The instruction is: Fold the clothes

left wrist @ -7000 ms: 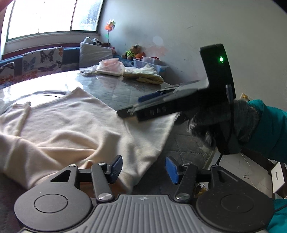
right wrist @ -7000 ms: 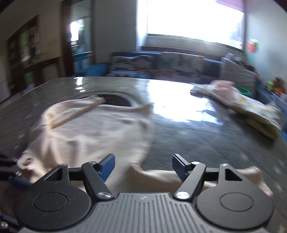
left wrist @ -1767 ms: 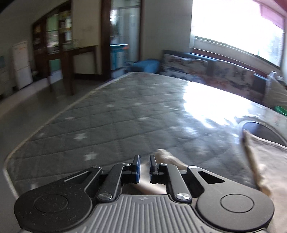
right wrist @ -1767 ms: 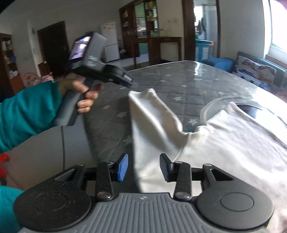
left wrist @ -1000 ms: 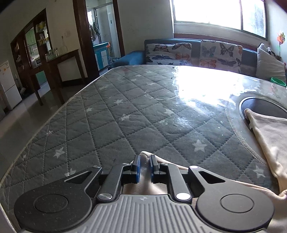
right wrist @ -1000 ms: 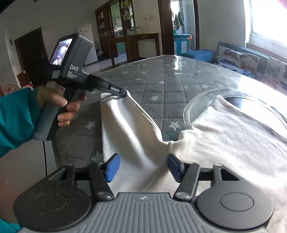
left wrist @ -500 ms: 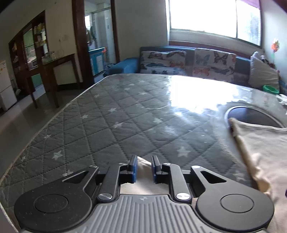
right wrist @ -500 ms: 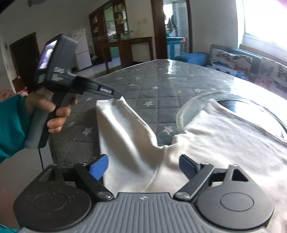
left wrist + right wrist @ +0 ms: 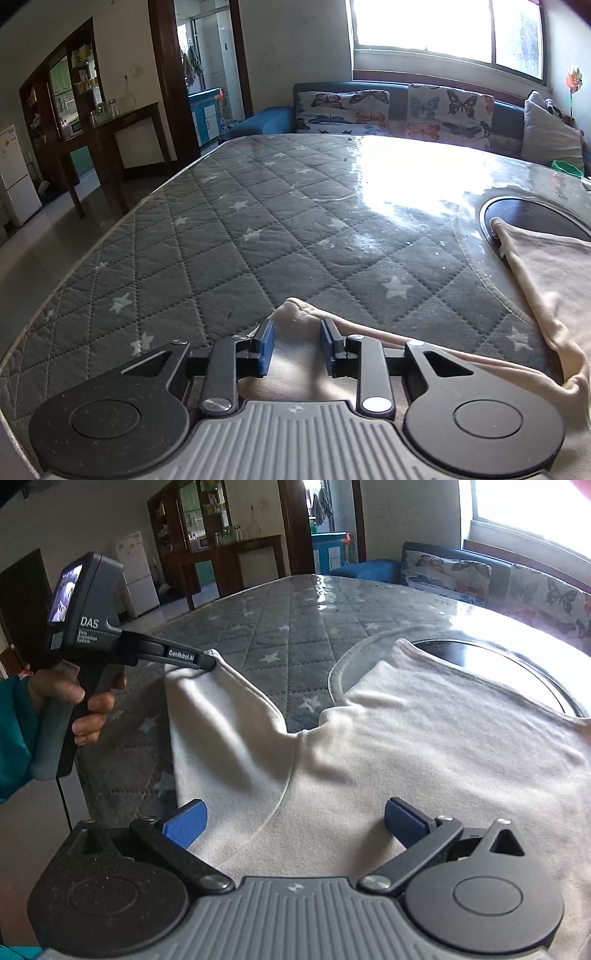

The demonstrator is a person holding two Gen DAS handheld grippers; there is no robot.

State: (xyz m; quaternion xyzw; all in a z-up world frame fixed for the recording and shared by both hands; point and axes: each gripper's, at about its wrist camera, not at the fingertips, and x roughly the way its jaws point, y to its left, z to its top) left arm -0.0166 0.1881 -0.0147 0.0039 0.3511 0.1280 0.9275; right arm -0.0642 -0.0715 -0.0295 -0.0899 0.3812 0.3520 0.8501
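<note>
A cream long-sleeved shirt (image 9: pixel 424 746) lies spread on the grey star-quilted table (image 9: pixel 288 627). Its sleeve (image 9: pixel 221 731) stretches out to the left. My left gripper (image 9: pixel 295 349) sits at the sleeve's cuff (image 9: pixel 295 314); its jaws are opening, and the cloth lies slack between the blue pads, which do not press on it. In the right wrist view a hand (image 9: pixel 85 701) holds that left gripper (image 9: pixel 207 661), its tips at the cuff. My right gripper (image 9: pixel 295 821) hovers over the armpit seam; its jaws are still opening and stand wide with nothing pinched.
A dark round inset (image 9: pixel 535 218) in the table lies under the shirt's far edge. The table's left edge (image 9: pixel 110 236) drops to the floor. A butterfly-print sofa (image 9: pixel 395 107) stands behind the table, and wooden furniture lines the far left.
The left jaws, nearly shut on the cuff a second ago, have spread apart and the cuff lies loose. The right jaws have widened. The sleeve now lies drawn out flat.
</note>
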